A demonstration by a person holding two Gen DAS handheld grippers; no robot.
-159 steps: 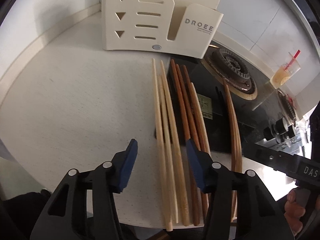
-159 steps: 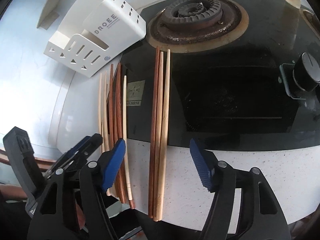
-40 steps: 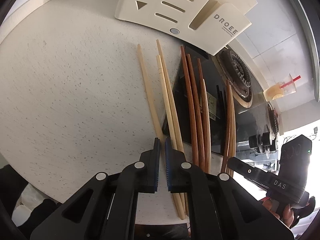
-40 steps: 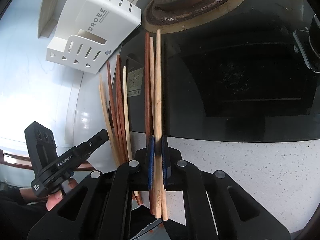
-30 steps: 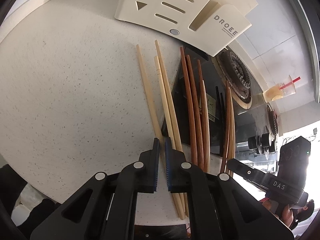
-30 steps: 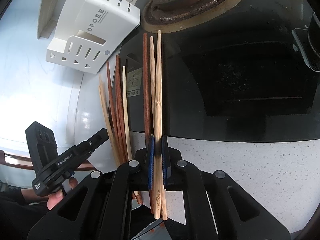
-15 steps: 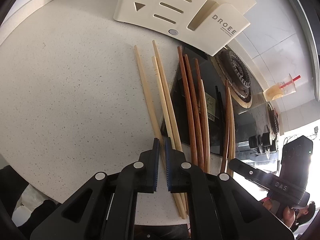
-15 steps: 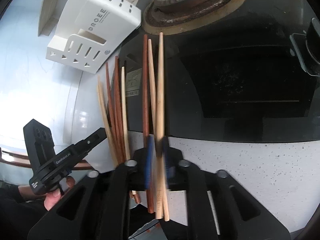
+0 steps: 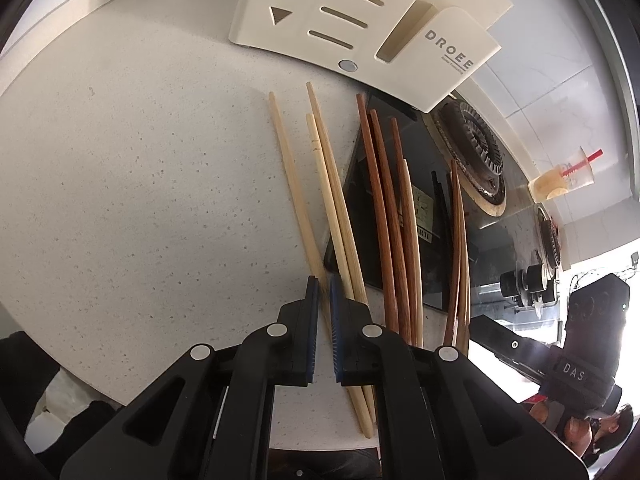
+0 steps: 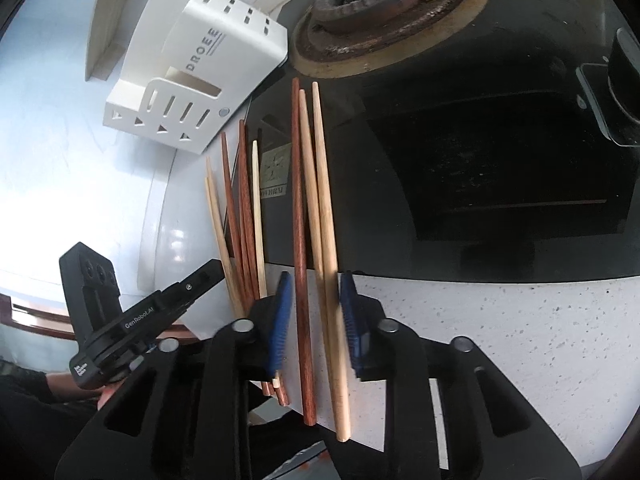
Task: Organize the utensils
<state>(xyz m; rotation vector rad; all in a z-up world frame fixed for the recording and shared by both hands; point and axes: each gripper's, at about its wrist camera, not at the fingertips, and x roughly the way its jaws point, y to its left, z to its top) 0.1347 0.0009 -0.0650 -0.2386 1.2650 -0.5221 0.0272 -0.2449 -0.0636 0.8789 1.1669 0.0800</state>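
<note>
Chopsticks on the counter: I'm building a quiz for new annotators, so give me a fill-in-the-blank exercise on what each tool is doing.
1. The left tool is ____ on one pale chopstick.
2. The right tool is ____, with three chopsticks between its pads.
3. The word printed on the white holder is ____.
4. The drink cup has a ____ straw.

Missing words: shut; open; DROEE; red

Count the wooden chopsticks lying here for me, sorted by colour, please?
Pale wood chopsticks: 6
Reddish-brown chopsticks: 4
Total: 10
</note>
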